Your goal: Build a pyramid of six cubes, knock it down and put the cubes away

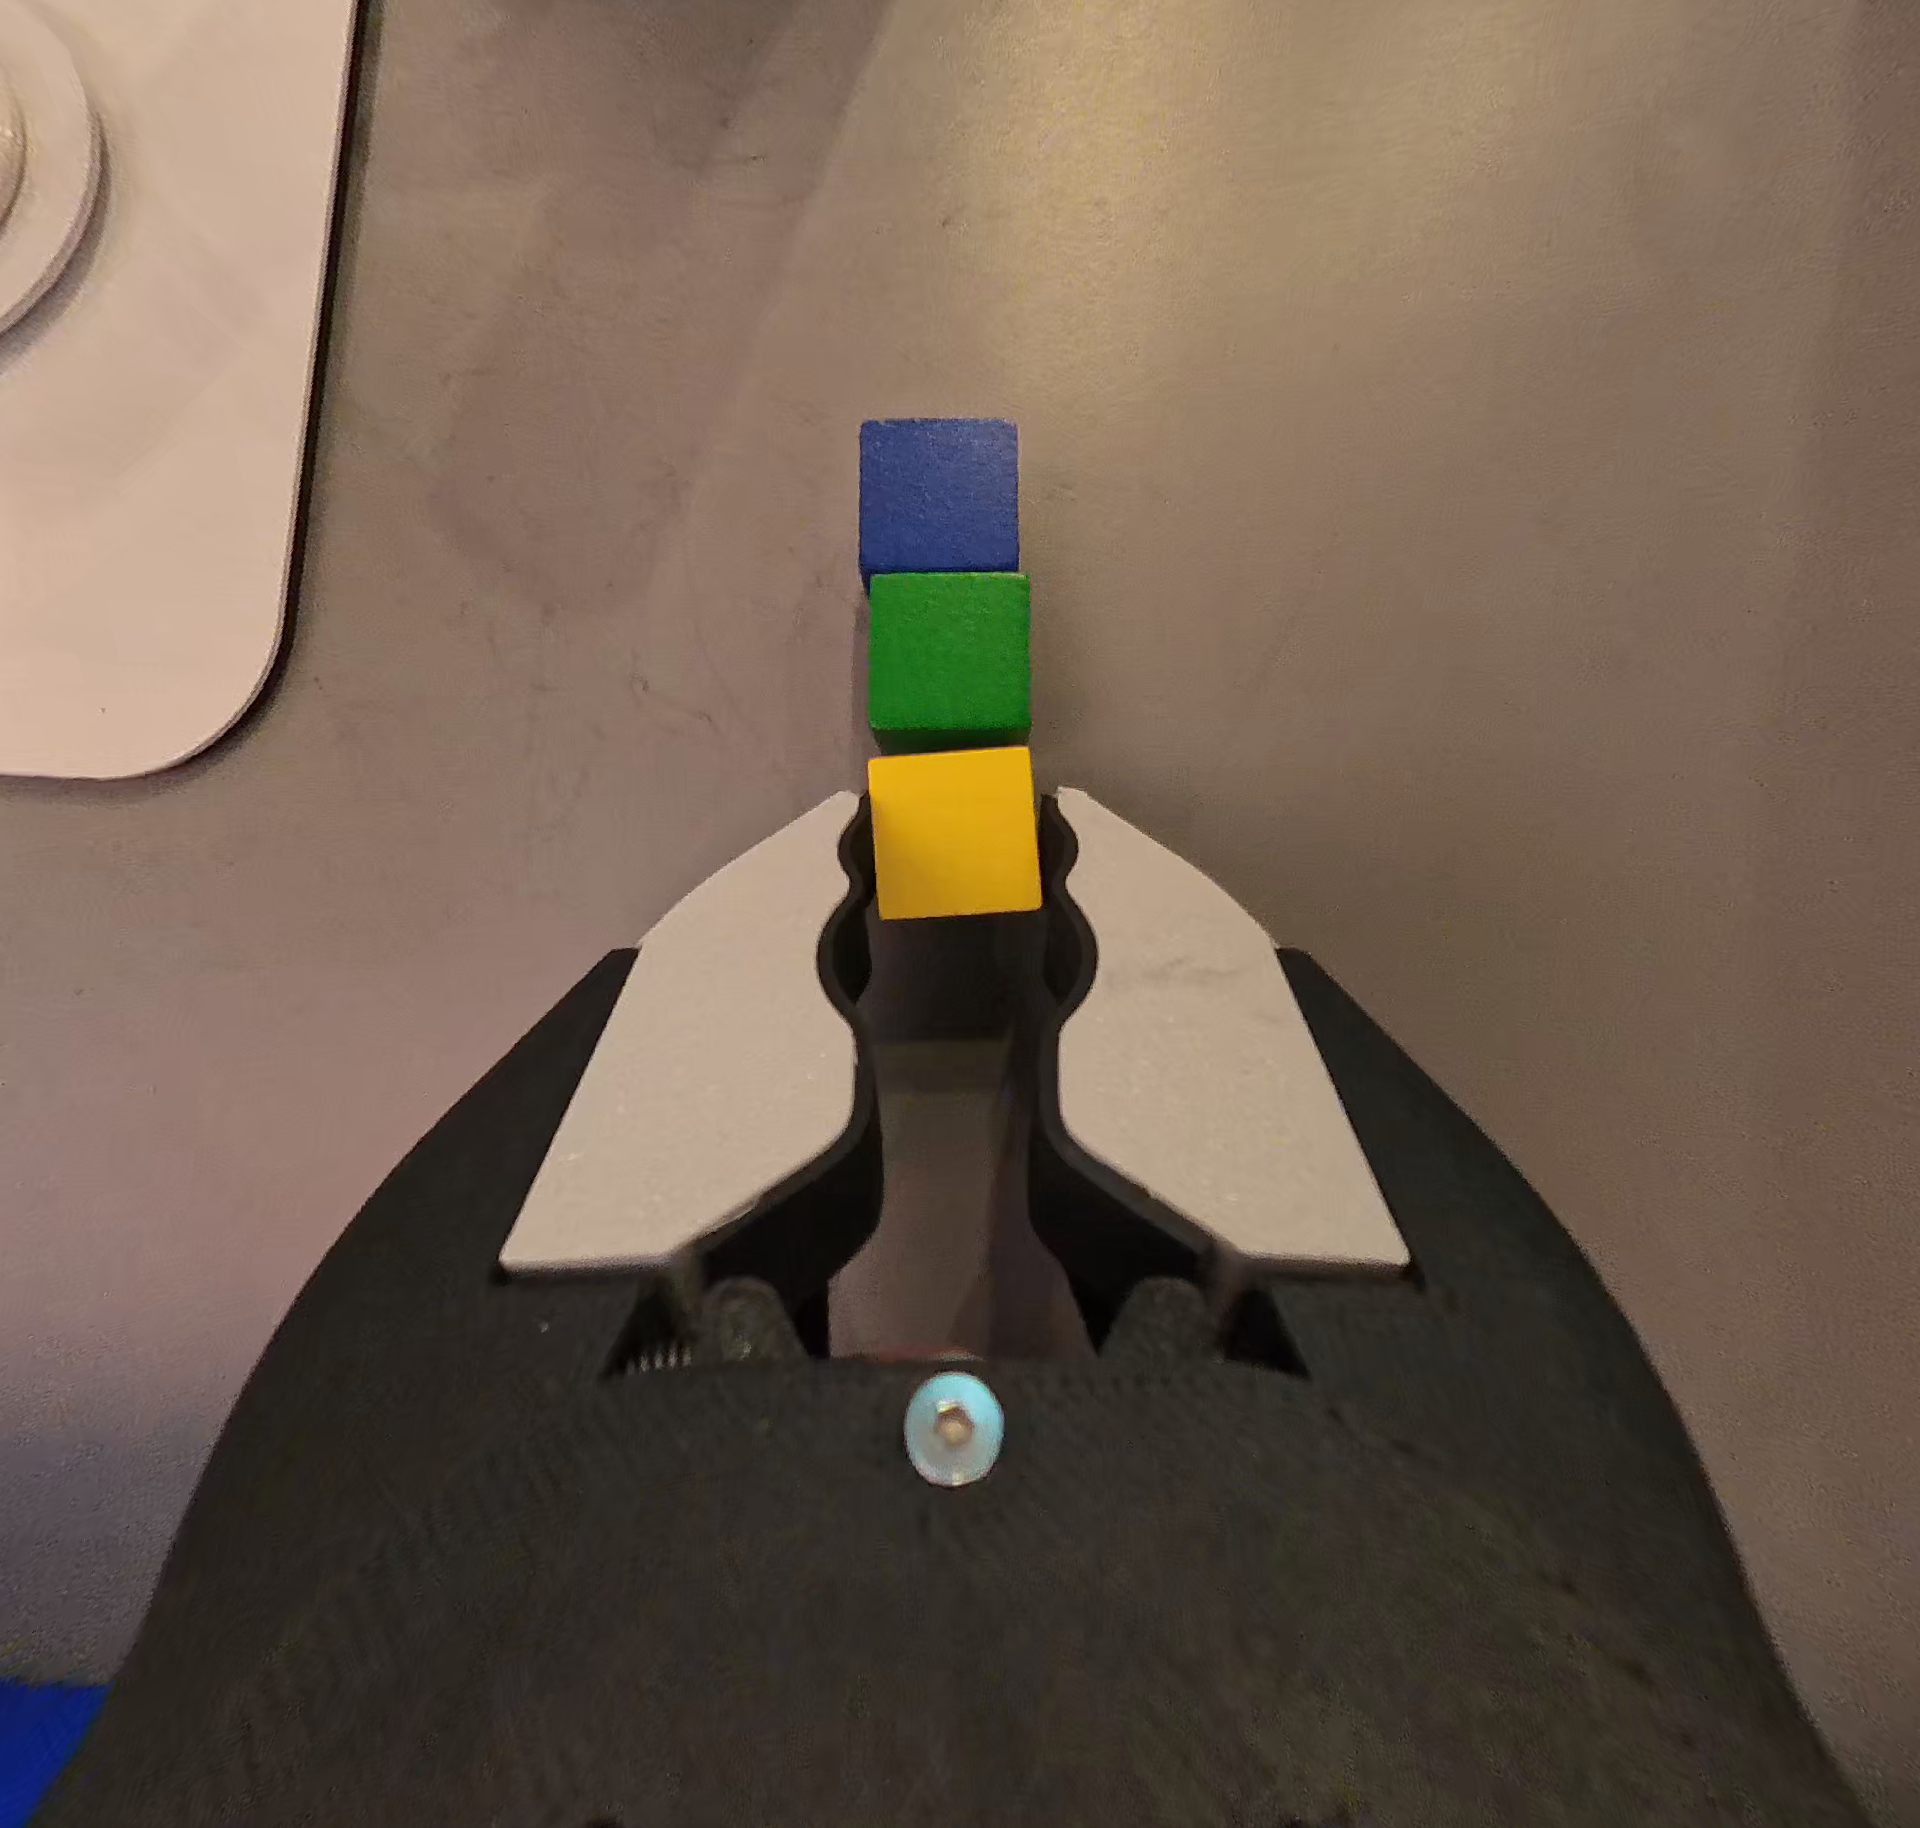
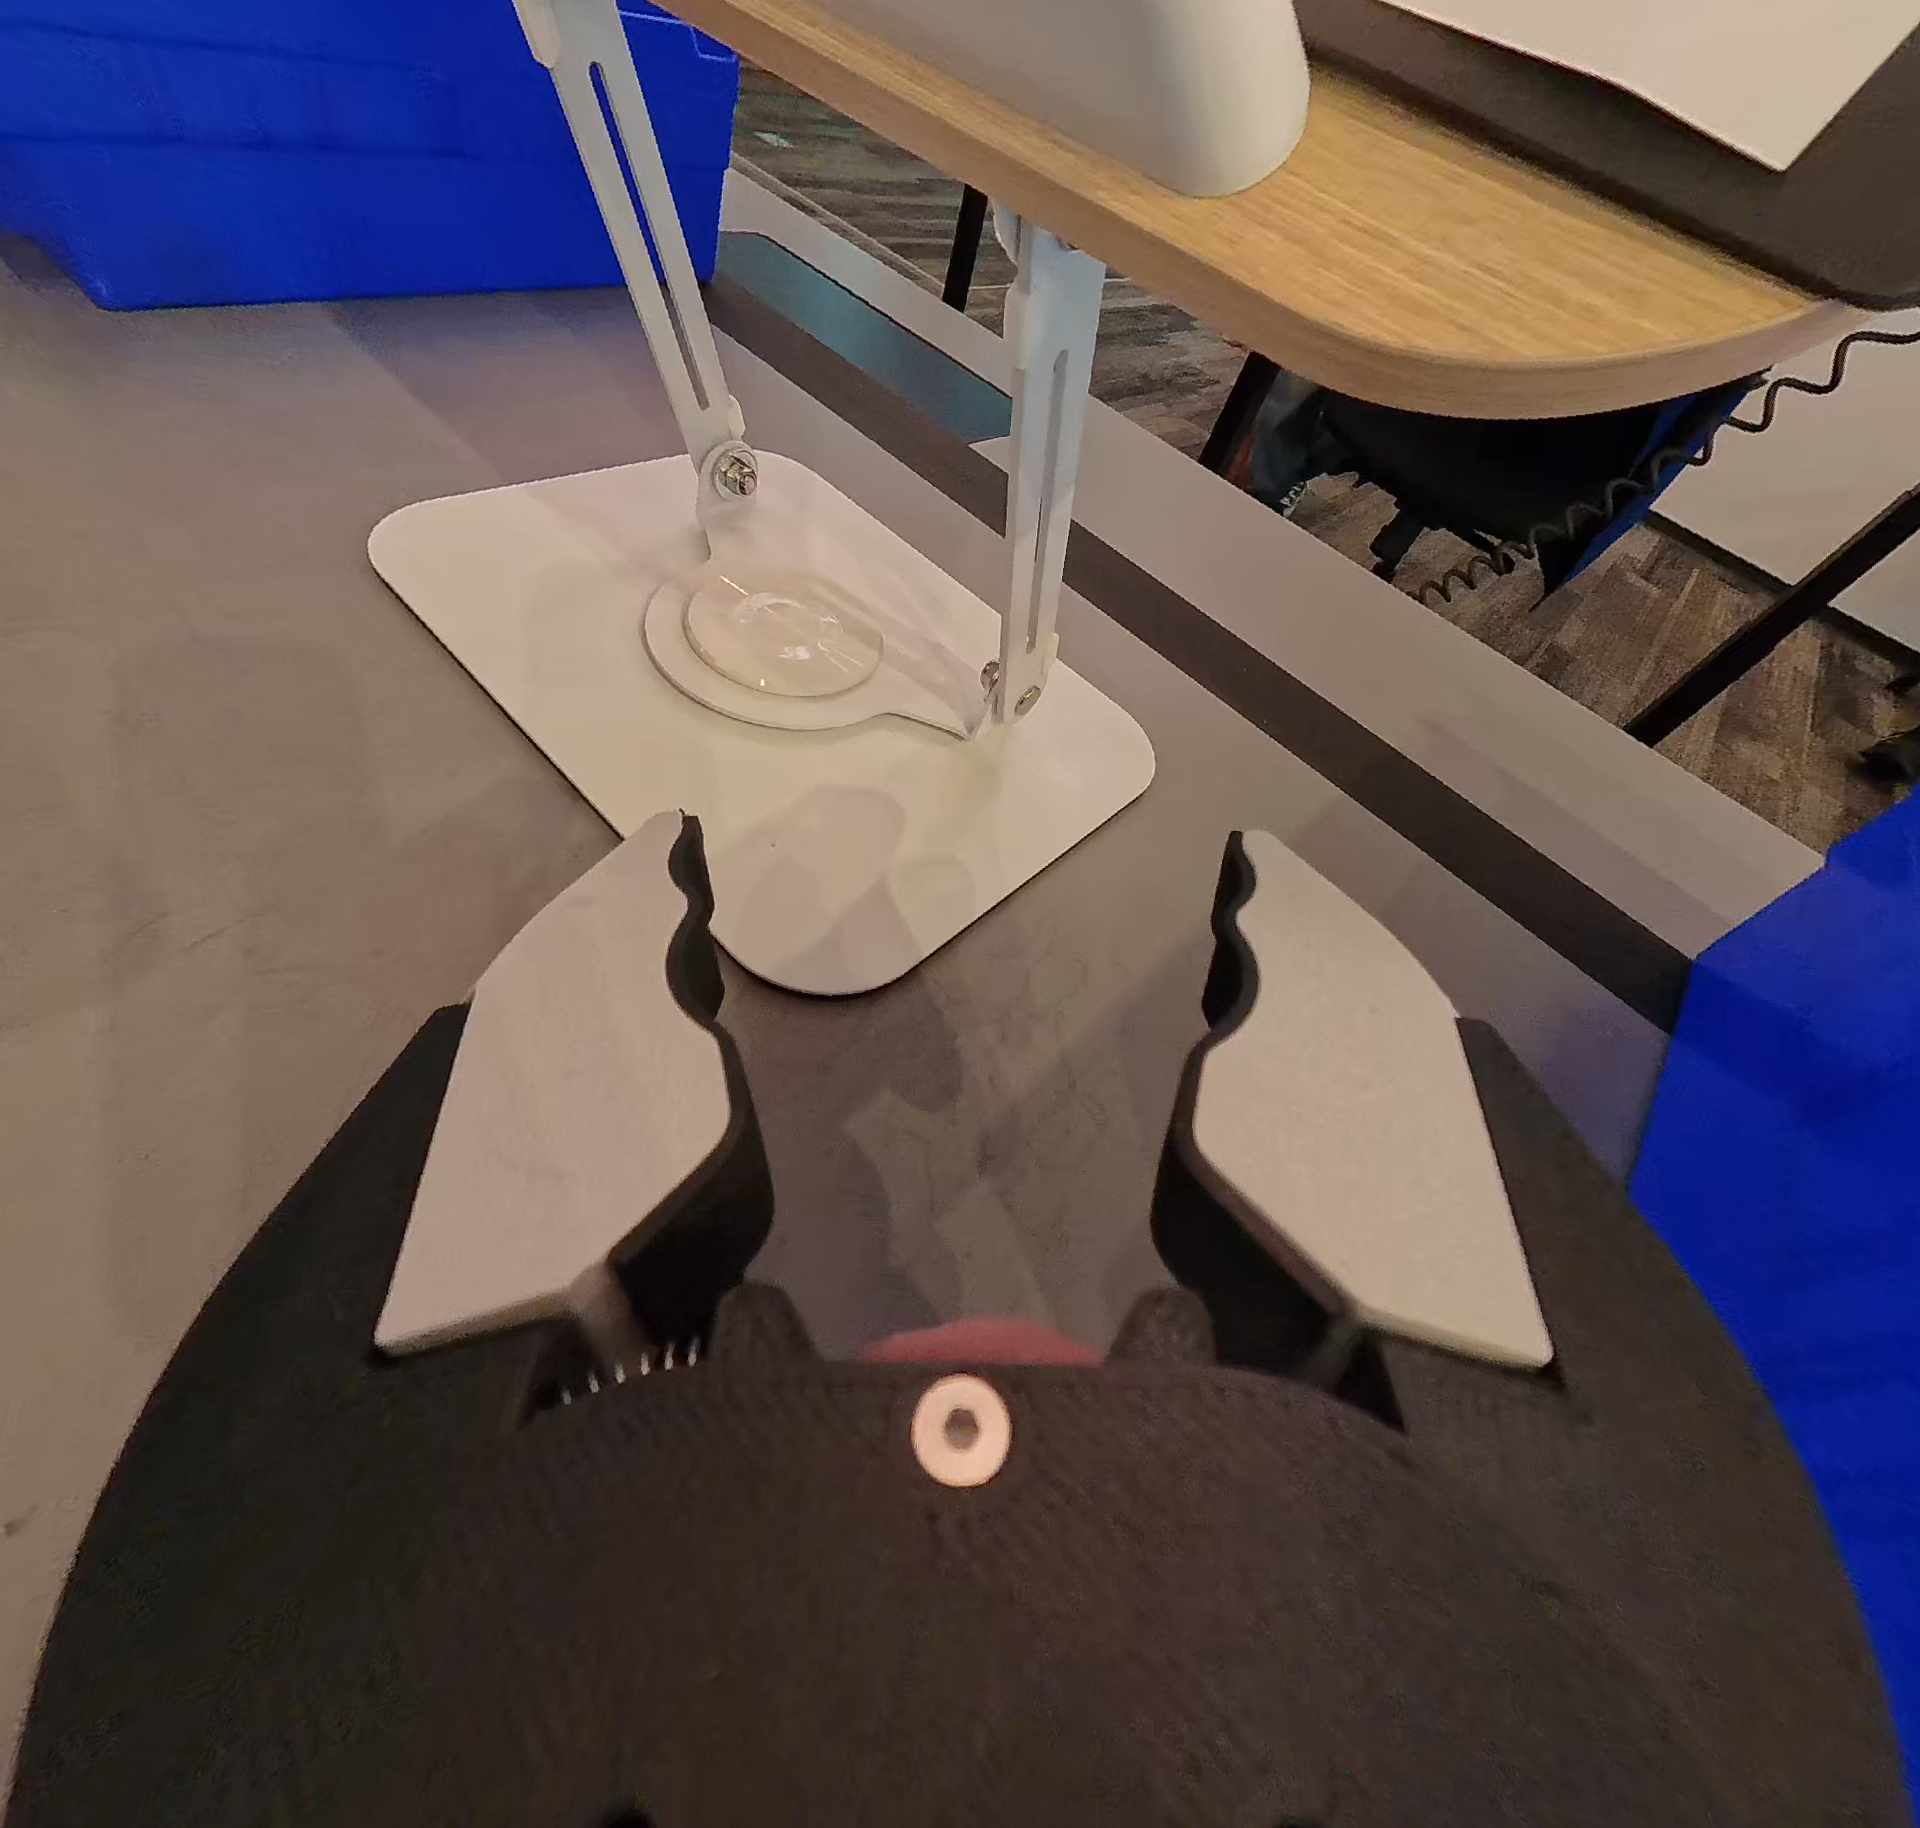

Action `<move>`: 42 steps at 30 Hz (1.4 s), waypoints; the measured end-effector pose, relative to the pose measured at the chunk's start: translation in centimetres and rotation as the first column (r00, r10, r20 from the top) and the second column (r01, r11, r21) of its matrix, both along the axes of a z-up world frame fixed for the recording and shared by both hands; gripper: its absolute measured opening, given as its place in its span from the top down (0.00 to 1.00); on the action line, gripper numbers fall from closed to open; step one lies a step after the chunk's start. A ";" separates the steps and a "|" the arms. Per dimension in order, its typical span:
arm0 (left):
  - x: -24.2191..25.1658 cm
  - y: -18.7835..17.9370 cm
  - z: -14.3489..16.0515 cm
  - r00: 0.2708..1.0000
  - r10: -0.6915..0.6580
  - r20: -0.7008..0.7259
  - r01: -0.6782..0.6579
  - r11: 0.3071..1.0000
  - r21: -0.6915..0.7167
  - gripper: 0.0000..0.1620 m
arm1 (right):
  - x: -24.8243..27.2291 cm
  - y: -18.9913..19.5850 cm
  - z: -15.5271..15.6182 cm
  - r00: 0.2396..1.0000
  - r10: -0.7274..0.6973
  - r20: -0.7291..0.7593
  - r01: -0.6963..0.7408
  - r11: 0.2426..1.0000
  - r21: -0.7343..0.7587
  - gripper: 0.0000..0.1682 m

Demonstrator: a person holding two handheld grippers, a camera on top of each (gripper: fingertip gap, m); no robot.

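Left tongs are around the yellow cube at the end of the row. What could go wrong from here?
1. The yellow cube sits slightly skewed against the green cube; the left tongs could nudge green and the blue cube out of line.
2. The right tongs, open and empty, point away and cannot steady the row.

left tongs (image 1: 956,802) – black body | grey fingers | right tongs (image 2: 961,853) – same

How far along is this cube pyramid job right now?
Early on. Done: a blue wooden cube and a green wooden cube sit in a line on the grey table. In hand: the left gripper has a yellow wooden cube between its jaws, right beside the green one. The right gripper is open and empty. Left: three more cubes, the knock-down, the tidy-up.
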State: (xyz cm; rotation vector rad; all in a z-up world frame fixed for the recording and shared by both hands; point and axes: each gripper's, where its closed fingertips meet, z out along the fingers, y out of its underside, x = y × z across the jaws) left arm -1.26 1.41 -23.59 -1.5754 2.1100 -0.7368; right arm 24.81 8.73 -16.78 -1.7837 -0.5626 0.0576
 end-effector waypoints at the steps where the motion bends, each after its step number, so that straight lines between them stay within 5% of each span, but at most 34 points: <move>1: 0.1 0.0 0.0 1.000 0.000 0.003 0.000 1.000 -0.003 0.82 | 0.0 0.0 0.0 1.000 0.000 0.000 0.000 1.000 0.000 0.45; 11: 0.4 0.0 -0.1 1.000 -0.020 0.012 0.020 1.000 -0.021 0.82 | 0.0 0.0 0.0 1.000 0.001 0.001 -0.001 1.000 0.000 0.45; 21: 1.5 -0.1 1.9 0.997 -0.001 0.078 0.001 1.000 0.007 0.67 | -0.1 0.0 -0.1 1.000 0.003 0.009 -0.003 1.000 -0.002 0.45; 42: 4.0 -1.0 0.5 0.996 -0.087 0.001 0.087 0.995 0.052 0.79 | -0.2 0.0 -0.2 1.000 0.008 0.015 -0.008 1.000 -0.004 0.45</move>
